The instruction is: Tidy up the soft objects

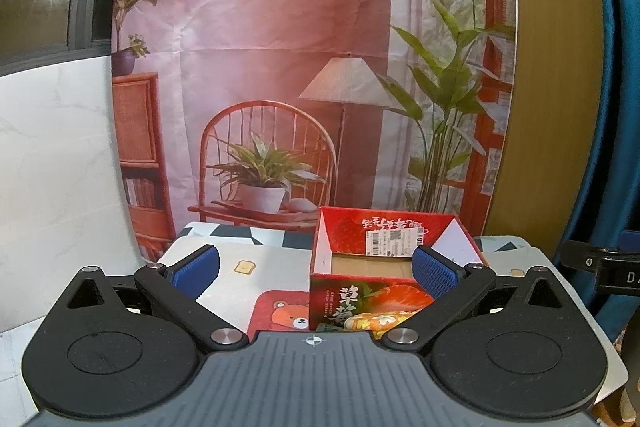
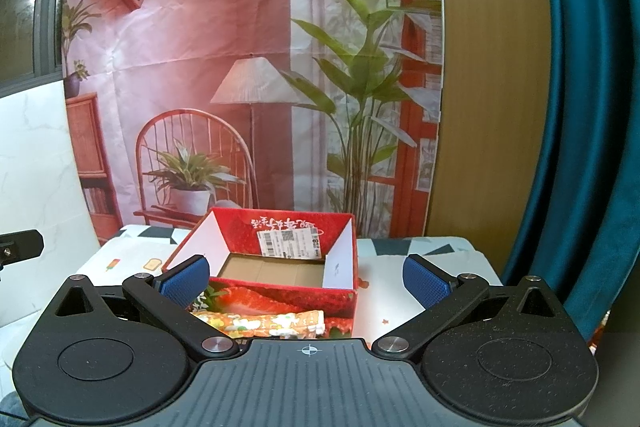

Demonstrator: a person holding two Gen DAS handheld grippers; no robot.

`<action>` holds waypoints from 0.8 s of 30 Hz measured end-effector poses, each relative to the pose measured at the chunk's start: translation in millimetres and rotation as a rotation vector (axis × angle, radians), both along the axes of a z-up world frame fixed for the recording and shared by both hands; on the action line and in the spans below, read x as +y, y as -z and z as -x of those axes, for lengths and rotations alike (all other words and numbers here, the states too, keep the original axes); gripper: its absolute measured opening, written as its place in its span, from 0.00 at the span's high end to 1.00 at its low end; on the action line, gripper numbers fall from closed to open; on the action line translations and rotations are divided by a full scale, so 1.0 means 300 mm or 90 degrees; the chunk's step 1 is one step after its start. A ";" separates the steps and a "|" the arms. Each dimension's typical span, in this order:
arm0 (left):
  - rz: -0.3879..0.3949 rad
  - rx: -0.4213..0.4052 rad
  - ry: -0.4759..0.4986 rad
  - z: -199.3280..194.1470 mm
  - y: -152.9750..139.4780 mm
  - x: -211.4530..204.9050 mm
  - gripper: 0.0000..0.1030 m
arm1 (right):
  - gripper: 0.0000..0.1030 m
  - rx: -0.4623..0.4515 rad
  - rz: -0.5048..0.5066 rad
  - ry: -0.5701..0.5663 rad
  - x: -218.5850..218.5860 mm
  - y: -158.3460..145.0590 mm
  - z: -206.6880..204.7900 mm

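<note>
A red strawberry-print cardboard box (image 1: 372, 301) stands open-topped on the table, its brown floor bare in both views (image 2: 280, 301). A soft orange-and-yellow printed pouch (image 2: 276, 323) lies against the box's front wall, also showing low in the left wrist view as the pouch (image 1: 378, 321). My left gripper (image 1: 316, 273) is open, hovering in front of the box with nothing between its blue pads. My right gripper (image 2: 306, 281) is open too, spread wide across the box front above the pouch.
A patterned table mat (image 1: 248, 267) with a toast and bear print covers the table. A printed room backdrop (image 1: 280, 67) hangs right behind the table. A teal curtain (image 2: 580, 107) falls at the right, a white marble wall (image 1: 56, 167) at the left.
</note>
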State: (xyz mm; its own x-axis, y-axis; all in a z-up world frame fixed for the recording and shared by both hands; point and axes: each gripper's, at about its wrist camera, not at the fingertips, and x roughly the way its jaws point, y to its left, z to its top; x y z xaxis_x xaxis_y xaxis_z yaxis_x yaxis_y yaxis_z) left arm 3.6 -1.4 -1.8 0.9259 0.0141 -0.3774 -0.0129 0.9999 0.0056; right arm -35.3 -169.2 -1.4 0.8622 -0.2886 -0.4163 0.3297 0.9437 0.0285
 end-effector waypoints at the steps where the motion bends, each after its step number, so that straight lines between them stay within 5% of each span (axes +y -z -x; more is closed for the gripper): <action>1: -0.001 0.000 -0.002 0.001 0.000 0.000 0.00 | 0.00 0.000 -0.001 0.000 -0.004 0.002 0.001; 24: 0.000 -0.001 -0.005 0.006 -0.001 0.003 0.00 | 0.00 0.000 -0.003 0.000 -0.004 0.002 0.001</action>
State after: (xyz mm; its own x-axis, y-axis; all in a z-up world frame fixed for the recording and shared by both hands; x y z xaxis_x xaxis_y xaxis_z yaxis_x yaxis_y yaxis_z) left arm 1.8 -0.4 -1.6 0.9266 0.0215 -0.3755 -0.0208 0.9998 0.0058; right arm -35.8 -170.5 -1.9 0.8621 -0.2873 -0.4174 0.3303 0.9433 0.0329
